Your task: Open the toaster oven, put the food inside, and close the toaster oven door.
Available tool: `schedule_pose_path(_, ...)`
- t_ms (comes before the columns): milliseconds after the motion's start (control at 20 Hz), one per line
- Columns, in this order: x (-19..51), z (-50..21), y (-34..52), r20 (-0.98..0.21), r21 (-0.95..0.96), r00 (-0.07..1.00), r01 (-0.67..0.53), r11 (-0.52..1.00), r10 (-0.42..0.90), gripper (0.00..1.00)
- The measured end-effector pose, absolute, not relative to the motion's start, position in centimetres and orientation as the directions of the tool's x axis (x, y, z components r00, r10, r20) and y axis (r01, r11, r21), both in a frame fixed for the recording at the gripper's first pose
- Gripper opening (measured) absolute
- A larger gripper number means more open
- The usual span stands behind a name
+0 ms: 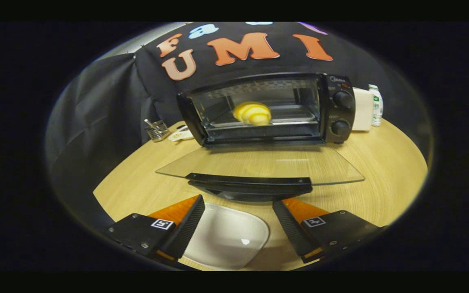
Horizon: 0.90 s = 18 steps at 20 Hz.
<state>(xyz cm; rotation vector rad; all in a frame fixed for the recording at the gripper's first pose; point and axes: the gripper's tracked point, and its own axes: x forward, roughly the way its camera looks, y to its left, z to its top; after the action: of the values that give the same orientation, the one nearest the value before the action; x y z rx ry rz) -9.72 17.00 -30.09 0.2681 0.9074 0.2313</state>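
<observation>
No legible text; the toaster oven (pixel 267 109) bears a brand mark too blurred to read.

The white plate (pixel 226 238) between the spread fingers of the gripper (pixel 238 221) is partly hidden by one finger. At the tabletop's (pixel 381 162) far edge, the toaster oven (pixel 267 108) hides most of a white container (pixel 362 109); a wire holder's (pixel 157 130) contents are too small to tell.

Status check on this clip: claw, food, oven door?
Claw open, empty, above white dish. Croissant on rack inside toaster oven. Glass door down, handle just ahead of fingers. Nothing in the way.
</observation>
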Motion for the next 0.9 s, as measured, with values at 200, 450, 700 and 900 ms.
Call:
schedule_pose_path(200, -7.4, -29.6, 17.0, -0.731, 0.264, 0.626, -0.109, 0.958, 0.273, 0.99)
schedule_pose_path(450, -3.1, -28.5, 15.5, -0.7, 0.215, 0.683, -0.076, 0.974, 0.208, 0.99)
schedule_pose_path(700, 0.4, -27.6, 14.5, -0.681, 0.204, 0.713, -0.035, 0.978, 0.168, 0.99)
schedule_pose_path(900, 2.2, -27.5, 14.3, -0.677, 0.198, 0.721, -0.013, 0.98, 0.146, 0.99)
